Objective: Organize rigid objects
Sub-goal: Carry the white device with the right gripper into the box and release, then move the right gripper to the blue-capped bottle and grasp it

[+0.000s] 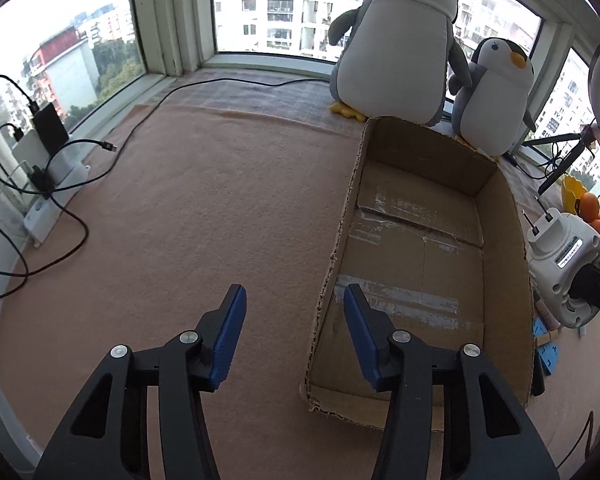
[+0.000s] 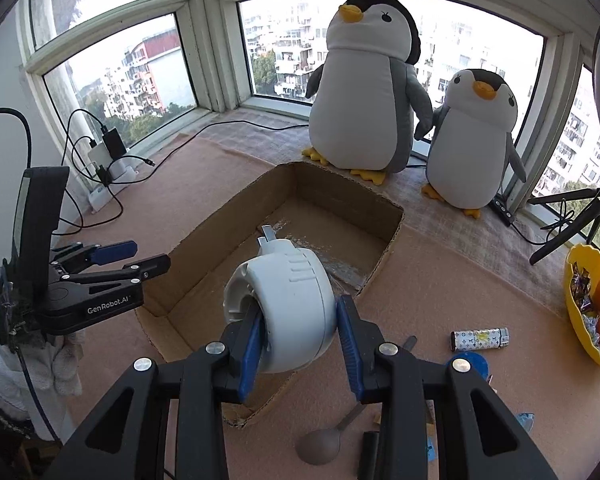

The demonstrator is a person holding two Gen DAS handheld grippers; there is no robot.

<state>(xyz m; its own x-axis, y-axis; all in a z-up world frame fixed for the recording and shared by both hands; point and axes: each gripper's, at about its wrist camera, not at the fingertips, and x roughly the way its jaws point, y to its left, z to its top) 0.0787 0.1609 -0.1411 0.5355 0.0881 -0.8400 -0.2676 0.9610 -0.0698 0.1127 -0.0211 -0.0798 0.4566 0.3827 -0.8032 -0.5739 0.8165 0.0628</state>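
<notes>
My right gripper is shut on a white round plug adapter with metal prongs and holds it above the near right edge of an open cardboard box. The adapter also shows in the left wrist view, beside the box's right wall. The box is empty inside. My left gripper is open and empty over the box's left wall; it shows in the right wrist view at the left of the box.
On the mat right of the box lie a patterned lighter, a spoon, a blue round lid and a black stick. A yellow bowl holds oranges. Two plush penguins stand behind. Cables and chargers lie left.
</notes>
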